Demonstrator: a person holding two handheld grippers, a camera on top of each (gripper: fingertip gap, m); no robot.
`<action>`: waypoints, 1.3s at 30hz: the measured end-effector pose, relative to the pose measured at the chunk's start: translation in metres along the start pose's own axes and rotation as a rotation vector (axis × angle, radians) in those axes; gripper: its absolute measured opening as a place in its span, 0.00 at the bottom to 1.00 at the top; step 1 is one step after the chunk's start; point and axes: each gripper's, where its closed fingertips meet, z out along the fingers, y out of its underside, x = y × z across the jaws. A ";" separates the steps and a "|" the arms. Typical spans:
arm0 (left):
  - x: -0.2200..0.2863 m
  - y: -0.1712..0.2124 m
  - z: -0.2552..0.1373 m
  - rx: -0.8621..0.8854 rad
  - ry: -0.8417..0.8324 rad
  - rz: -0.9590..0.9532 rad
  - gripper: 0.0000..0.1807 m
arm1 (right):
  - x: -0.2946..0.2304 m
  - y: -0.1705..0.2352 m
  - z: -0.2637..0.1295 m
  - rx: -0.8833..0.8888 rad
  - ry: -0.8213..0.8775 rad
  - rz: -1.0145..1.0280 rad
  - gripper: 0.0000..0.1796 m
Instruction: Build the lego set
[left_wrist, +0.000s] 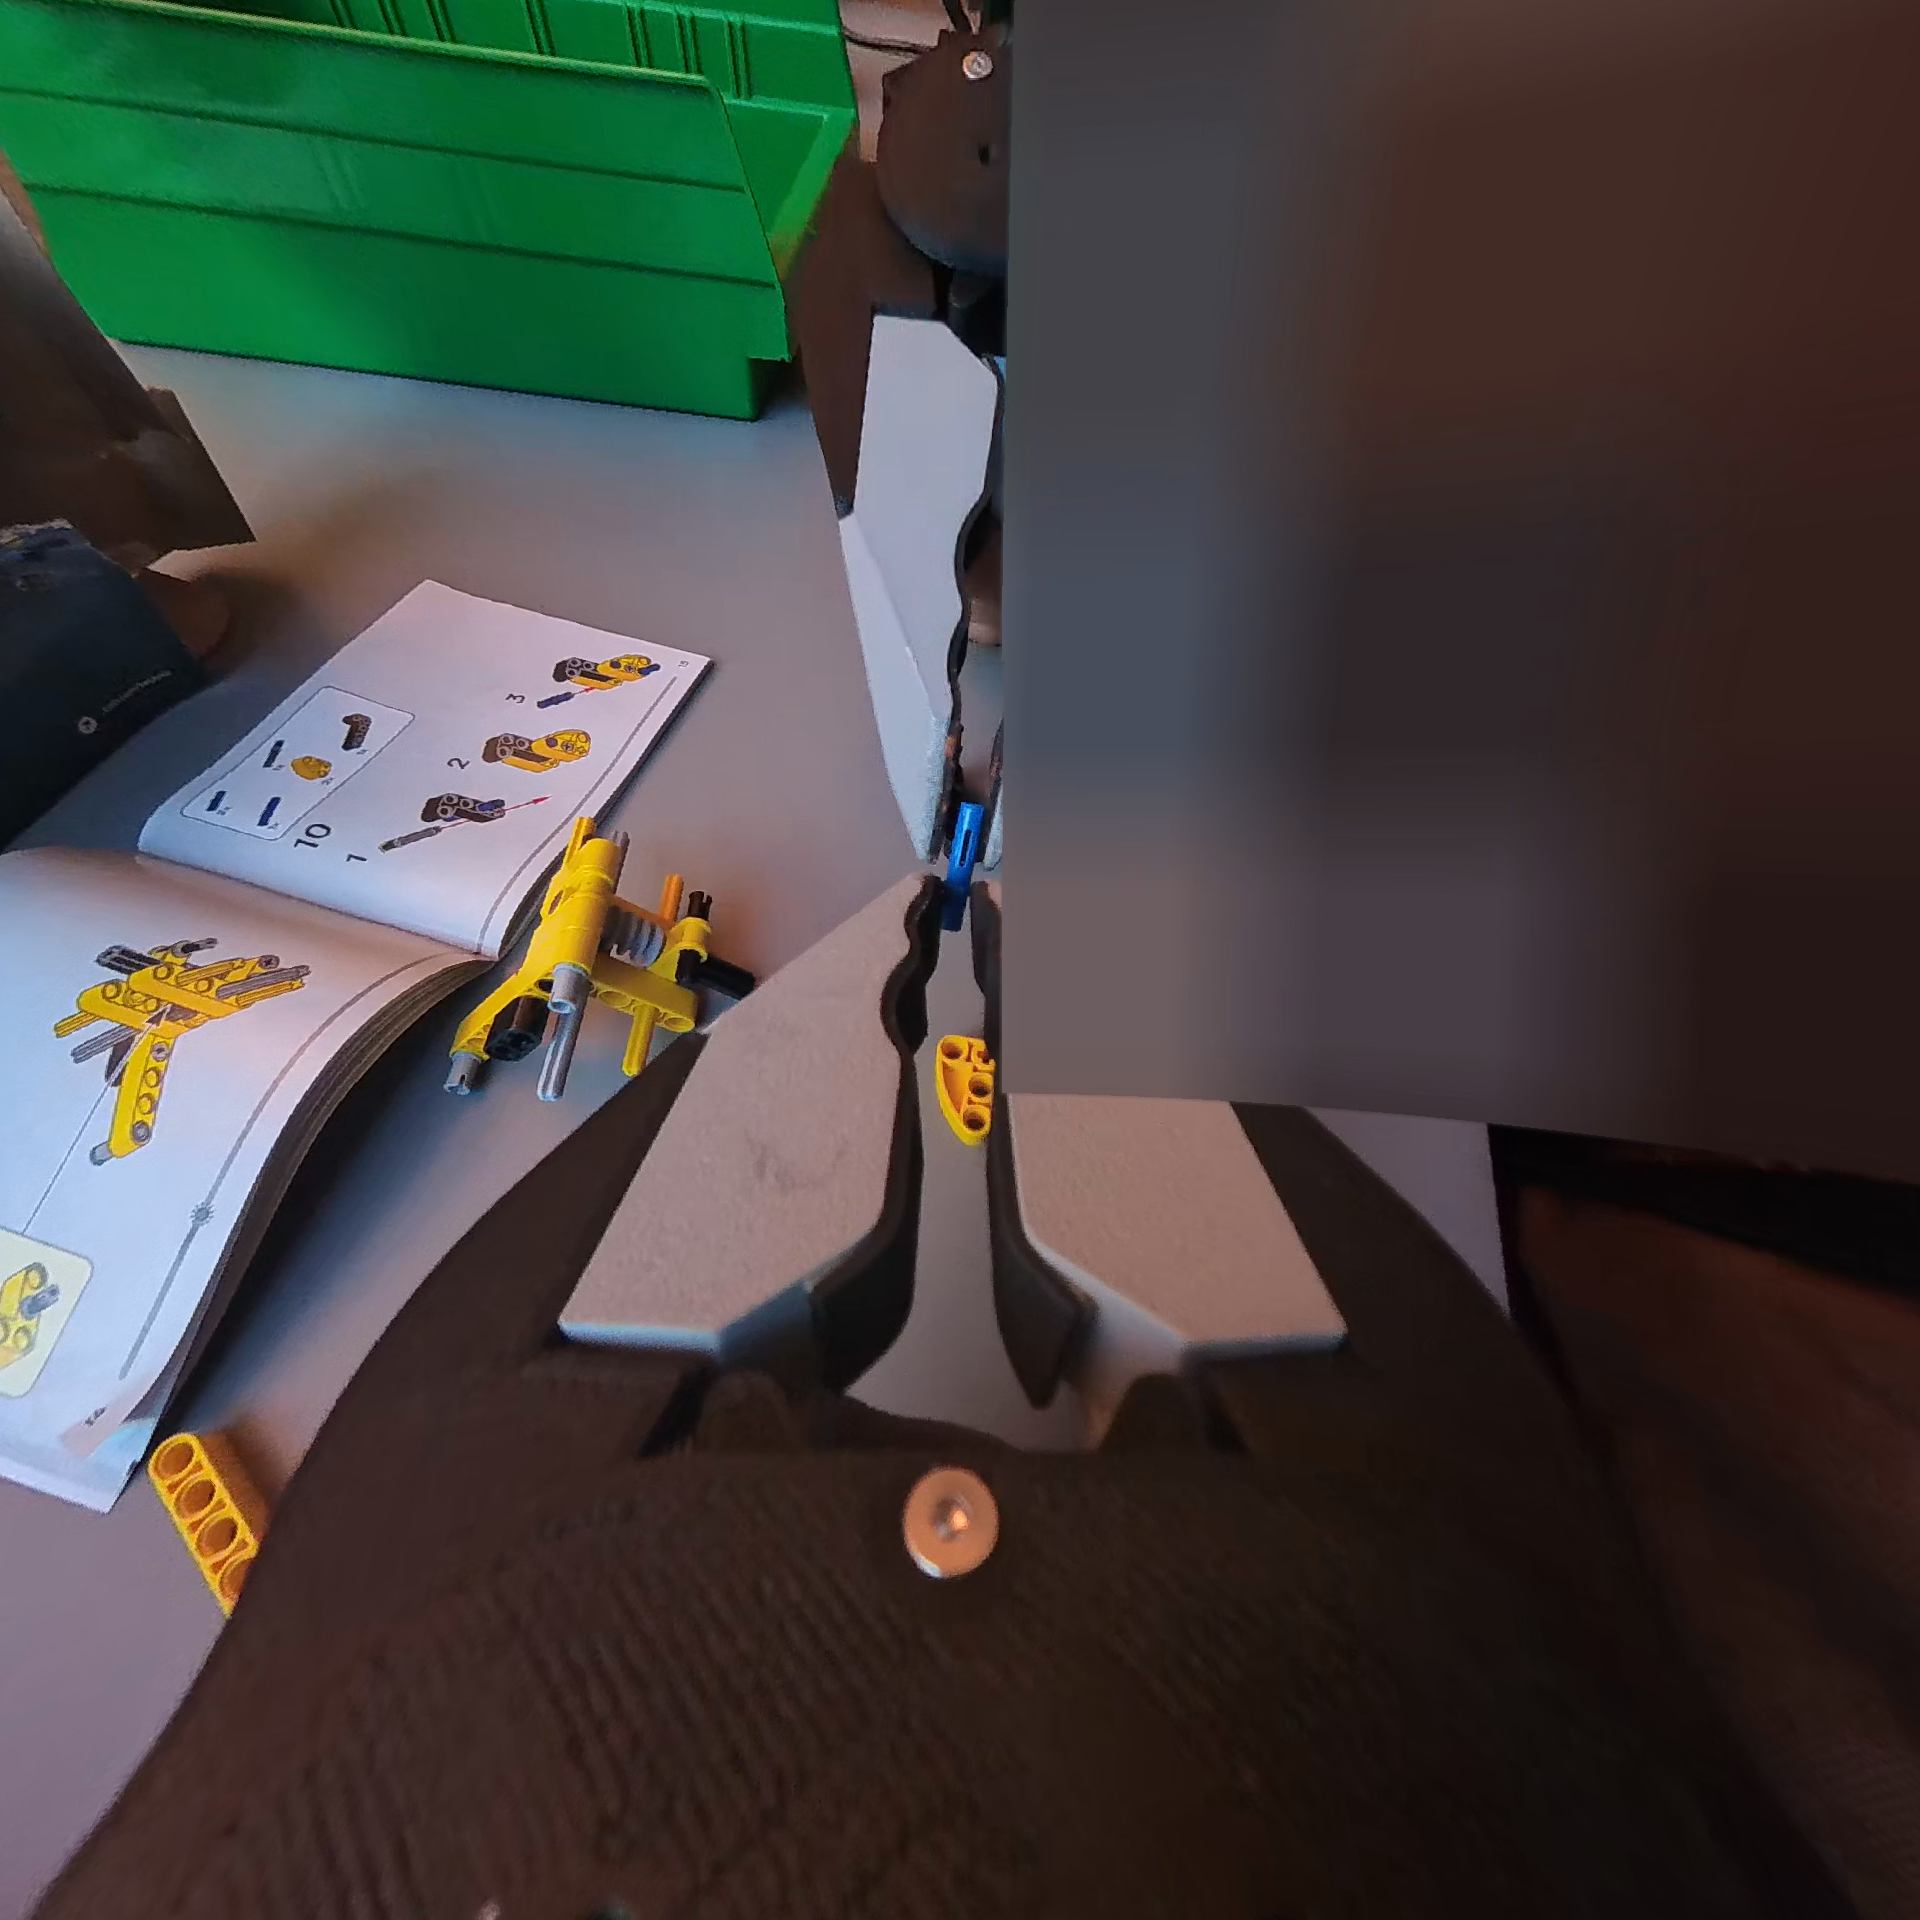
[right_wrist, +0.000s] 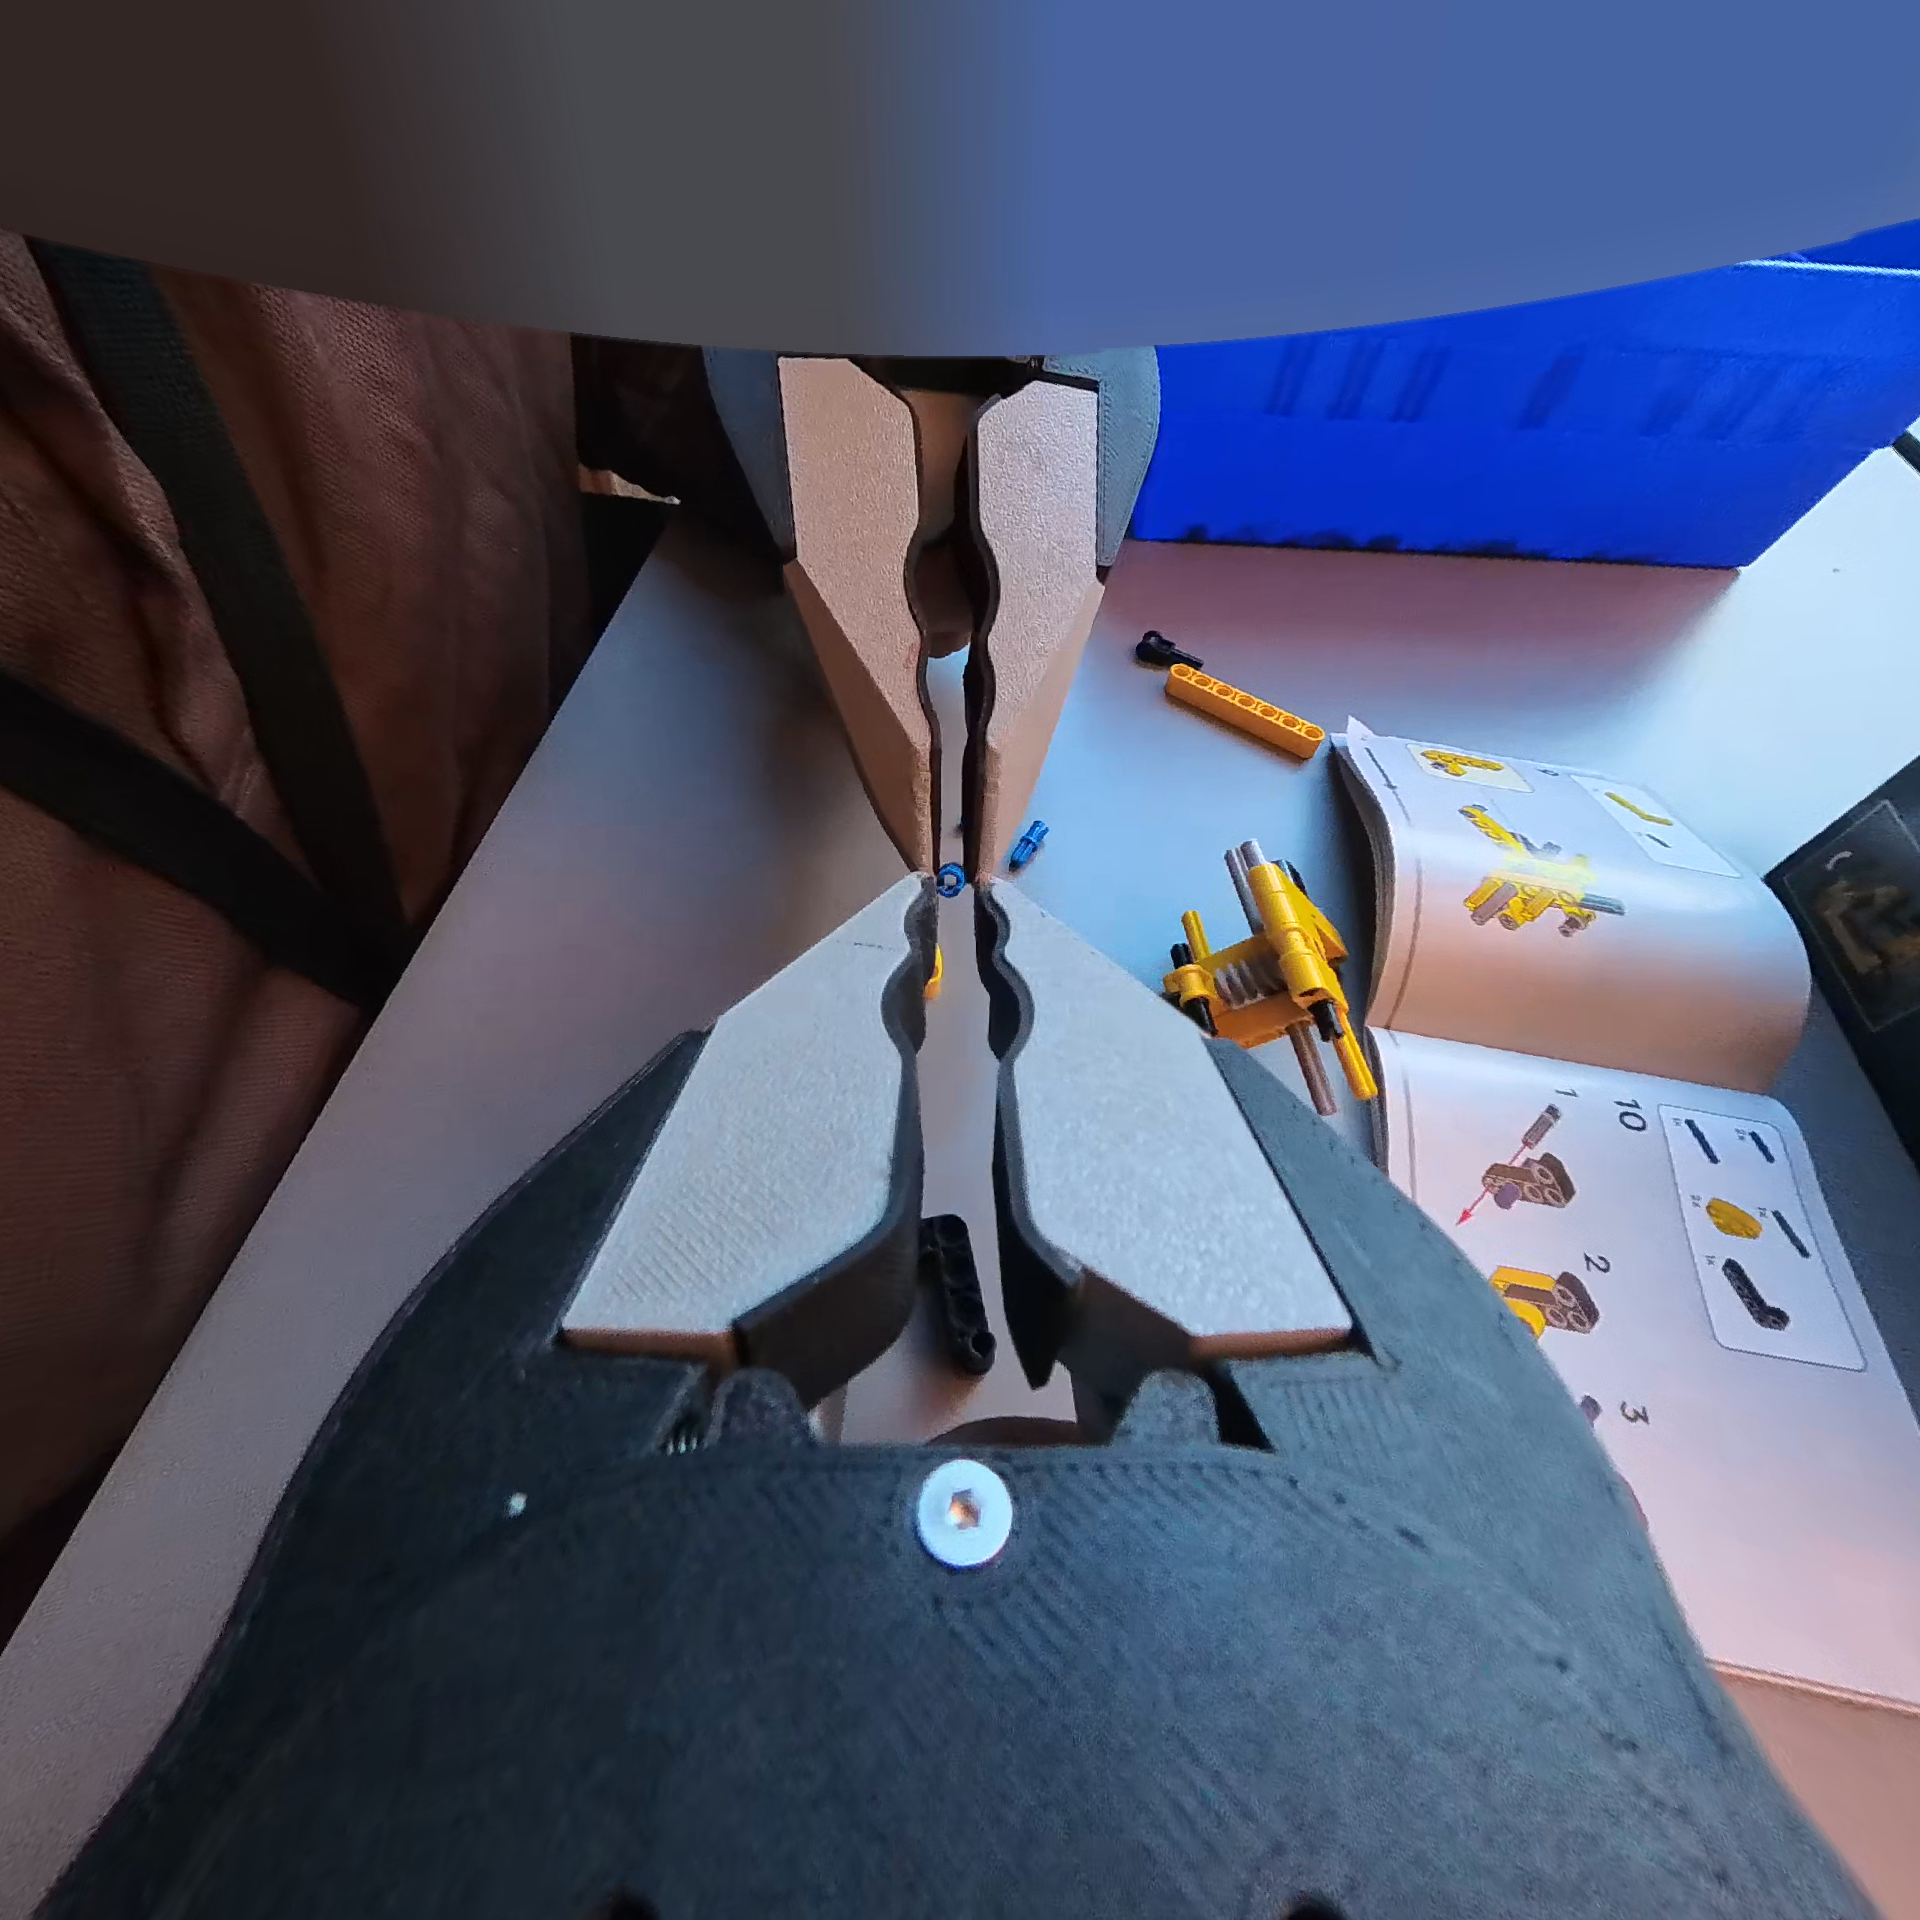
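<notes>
My left gripper (left_wrist: 953, 896) and my right gripper (right_wrist: 951, 891) meet tip to tip above the grey table (right_wrist: 644, 831). A small blue pin (left_wrist: 965, 860) sits between both pairs of fingertips; it shows end-on in the right wrist view (right_wrist: 949, 881). Both grippers are nearly closed on it. The right gripper (left_wrist: 961, 847) comes in from the top of the left wrist view, and the left gripper (right_wrist: 951, 864) from the top of the right wrist view. The yellow part-built model (left_wrist: 597, 966) (right_wrist: 1262, 966) lies beside the open instruction booklet (left_wrist: 416, 769) (right_wrist: 1558, 894).
On the table lie a small curved yellow piece (left_wrist: 968, 1086), a yellow beam (left_wrist: 203, 1507) (right_wrist: 1242, 712), a black beam (right_wrist: 956, 1294), a loose blue pin (right_wrist: 1029, 844) and a black pin (right_wrist: 1164, 651). A green bin (left_wrist: 416, 208) and a blue bin (right_wrist: 1507, 447) stand at the back.
</notes>
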 end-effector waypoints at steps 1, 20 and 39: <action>0.000 0.000 0.000 -0.002 -0.002 0.002 0.01 | 0.000 0.000 0.000 -0.003 0.001 -0.001 0.02; -0.027 0.018 -0.017 -0.139 -0.096 0.047 0.01 | 0.085 0.032 -0.006 -0.179 0.220 0.082 0.17; -0.018 0.018 -0.024 -0.136 -0.065 0.074 0.01 | 0.082 0.037 0.006 -0.260 0.185 -0.044 0.04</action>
